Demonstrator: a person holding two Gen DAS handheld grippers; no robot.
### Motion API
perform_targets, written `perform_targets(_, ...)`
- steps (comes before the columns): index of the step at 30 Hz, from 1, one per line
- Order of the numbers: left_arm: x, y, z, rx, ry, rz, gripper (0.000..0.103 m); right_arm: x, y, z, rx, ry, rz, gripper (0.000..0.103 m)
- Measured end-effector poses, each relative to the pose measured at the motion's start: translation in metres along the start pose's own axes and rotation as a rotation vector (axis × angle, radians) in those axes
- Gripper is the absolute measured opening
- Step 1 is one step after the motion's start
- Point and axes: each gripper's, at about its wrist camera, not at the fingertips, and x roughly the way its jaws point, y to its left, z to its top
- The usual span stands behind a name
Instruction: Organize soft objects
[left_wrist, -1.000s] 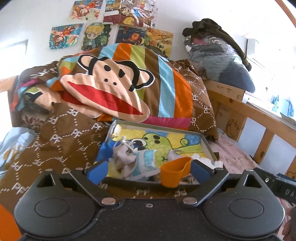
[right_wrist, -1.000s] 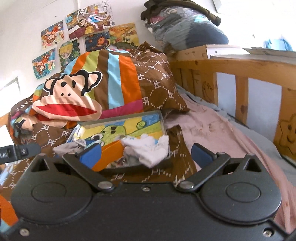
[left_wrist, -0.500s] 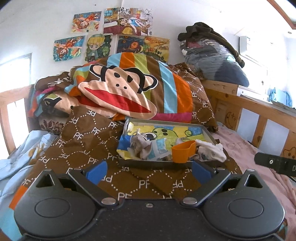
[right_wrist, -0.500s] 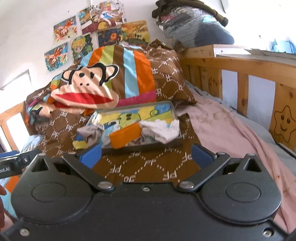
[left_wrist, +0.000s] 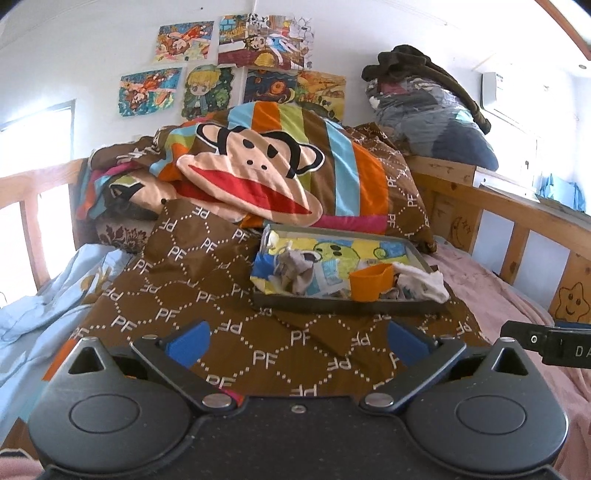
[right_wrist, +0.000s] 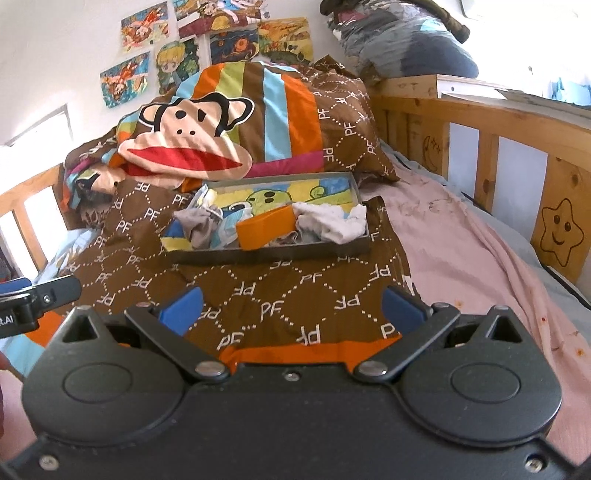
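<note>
**Socks and cloths sit in the tray while both hand-held grippers hang back empty**

Socks and small cloths lie in a shallow grey tray (left_wrist: 343, 301) on the bed, ahead of both tools. The left hand-held gripper (left_wrist: 297, 341) has its 2 blue-padded fingers (left_wrist: 188, 341) spread wide with nothing between them, above the brown "PF" quilt (left_wrist: 207, 280). The right hand-held gripper (right_wrist: 290, 304) is likewise spread wide and empty, over the same quilt, with an orange band of fabric just below its fingers. Each tool shows at the edge of the other's view.

Inside the tray, a crumpled grey sock (right_wrist: 199, 225) lies at the left end, an orange cup-like piece (left_wrist: 369, 282) stands near the middle front, and a white sock bundle (right_wrist: 332, 221) drapes over the right rim. The tray's floor bears a cartoon print of a green character (right_wrist: 266, 197).

Behind the tray a striped monkey-face pillow (left_wrist: 255, 173) leans on a heap of bedding. To the right runs a pink sheet (right_wrist: 461, 251) and a wooden bed rail (right_wrist: 517, 122) with a smiling star. Cartoon posters (left_wrist: 236, 59) hang on the white wall, and a bagged bundle of clothes (left_wrist: 428, 110) rests on the headboard.
</note>
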Motion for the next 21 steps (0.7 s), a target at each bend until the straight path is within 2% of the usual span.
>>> perform_targets(13, 0.002, 0.01, -0.005, -0.061, 0.024, 0.018, 0.102, 0.012, -0.001, 0.001, 0.013, 0.028, -0.011, 0.103)
perform_targets(21, 0.006, 0.007, -0.007, -0.04, 0.036, 0.008, 0.102, 0.017, -0.001, 0.002, 0.009, 0.04, -0.011, 0.103)
